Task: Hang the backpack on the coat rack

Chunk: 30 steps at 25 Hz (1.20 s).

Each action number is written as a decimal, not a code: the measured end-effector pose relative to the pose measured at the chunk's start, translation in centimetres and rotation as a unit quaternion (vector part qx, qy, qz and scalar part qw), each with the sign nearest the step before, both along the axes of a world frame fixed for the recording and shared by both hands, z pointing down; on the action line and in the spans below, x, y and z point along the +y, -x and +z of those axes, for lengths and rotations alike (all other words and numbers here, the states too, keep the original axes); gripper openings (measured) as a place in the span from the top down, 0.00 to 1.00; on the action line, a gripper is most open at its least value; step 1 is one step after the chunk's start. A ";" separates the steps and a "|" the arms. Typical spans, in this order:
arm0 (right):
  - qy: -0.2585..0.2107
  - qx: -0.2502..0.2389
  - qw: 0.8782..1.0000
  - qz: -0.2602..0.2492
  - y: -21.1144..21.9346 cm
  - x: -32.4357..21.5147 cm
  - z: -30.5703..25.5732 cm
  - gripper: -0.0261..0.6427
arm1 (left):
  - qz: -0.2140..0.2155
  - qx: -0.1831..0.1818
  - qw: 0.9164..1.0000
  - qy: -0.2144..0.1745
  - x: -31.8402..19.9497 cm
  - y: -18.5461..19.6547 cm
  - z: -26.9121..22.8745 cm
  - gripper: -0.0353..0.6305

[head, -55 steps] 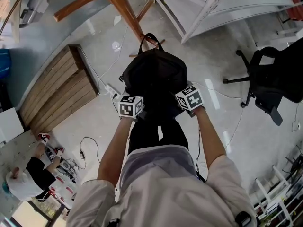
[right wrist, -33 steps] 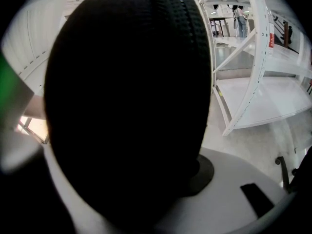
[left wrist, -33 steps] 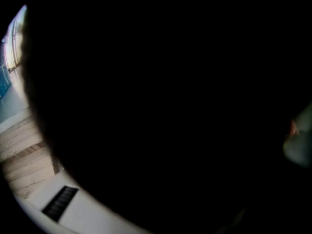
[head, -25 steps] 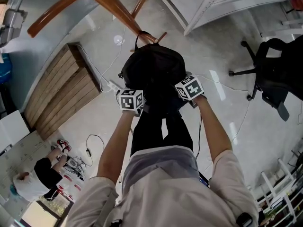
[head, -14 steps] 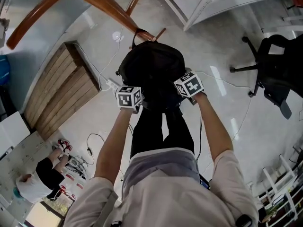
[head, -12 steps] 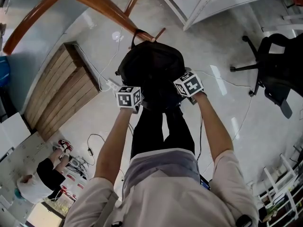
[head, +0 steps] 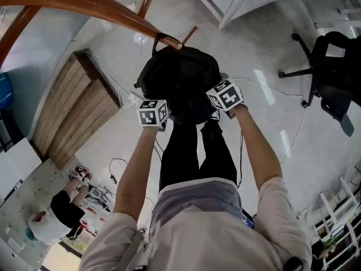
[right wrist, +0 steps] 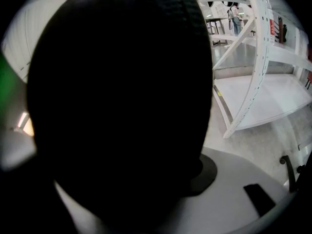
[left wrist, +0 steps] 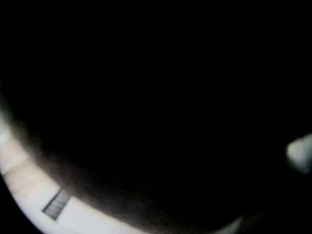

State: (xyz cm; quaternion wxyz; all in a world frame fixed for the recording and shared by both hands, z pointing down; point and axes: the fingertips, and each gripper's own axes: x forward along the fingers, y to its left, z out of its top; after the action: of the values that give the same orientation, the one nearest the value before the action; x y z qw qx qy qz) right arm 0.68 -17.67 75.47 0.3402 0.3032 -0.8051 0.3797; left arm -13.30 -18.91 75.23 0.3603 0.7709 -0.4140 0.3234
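The black fabric backpack (head: 179, 78) hangs in the air above the pale floor. It is at the outer end of the brown wooden coat rack's sloping arm (head: 84, 4). Its long axis runs away from the person, from the bottom held near the body up to the top carry loop (head: 159, 38).

That loop is what the coming move depends on. It lies over the tip of the short wooden peg (head: 176, 46), straight ahead of both tools and beyond the bulk of the bag. The left hand-held gripper (head: 154, 114) is at the bag's lower left flank and the right hand-held gripper (head: 225, 96) is at its lower right flank. The bag sits between them, and neither looks clearly nearer the peg.

The left hand-held gripper's jaws have just been opening. In the left gripper view the bag's dark cloth (left wrist: 156, 82) fills nearly the whole picture, so neither the jaws nor how wide they stand can be made out. The cloth is right against them, though whether the pads press on it cannot be told.

In the right gripper view the backpack (right wrist: 122, 106) also blocks the place where the jaws would be, so its grip cannot be told either. Only a white metal shelving frame (right wrist: 253, 57) shows past it.

The head view does not show whether the loop is fully seated on the peg and bearing the weight, or only resting against its tip. The bag also hides both sets of fingertips.
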 end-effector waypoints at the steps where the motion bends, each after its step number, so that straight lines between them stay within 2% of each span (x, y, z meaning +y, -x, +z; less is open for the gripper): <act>1: -0.002 0.000 1.000 0.001 0.0 -0.2 0.2 0.64 | 0.000 -0.001 1.000 -0.001 -0.1 0.0 0.2 0.74; 13: -0.025 0.009 1.000 0.016 -0.4 -2.3 1.8 0.62 | -0.017 -0.008 1.000 -0.002 -2.1 0.1 1.9 0.71; 30: -0.052 0.006 0.998 0.023 -0.4 -4.9 3.4 0.59 | -0.010 -0.033 0.999 -0.040 -4.8 0.7 3.5 0.69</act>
State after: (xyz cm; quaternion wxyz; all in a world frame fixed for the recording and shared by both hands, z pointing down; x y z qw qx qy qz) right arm 1.03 -22.59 78.88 0.3199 0.3409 -0.8146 0.3433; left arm -14.05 -23.68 78.69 0.3186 0.7694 -0.4462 0.3279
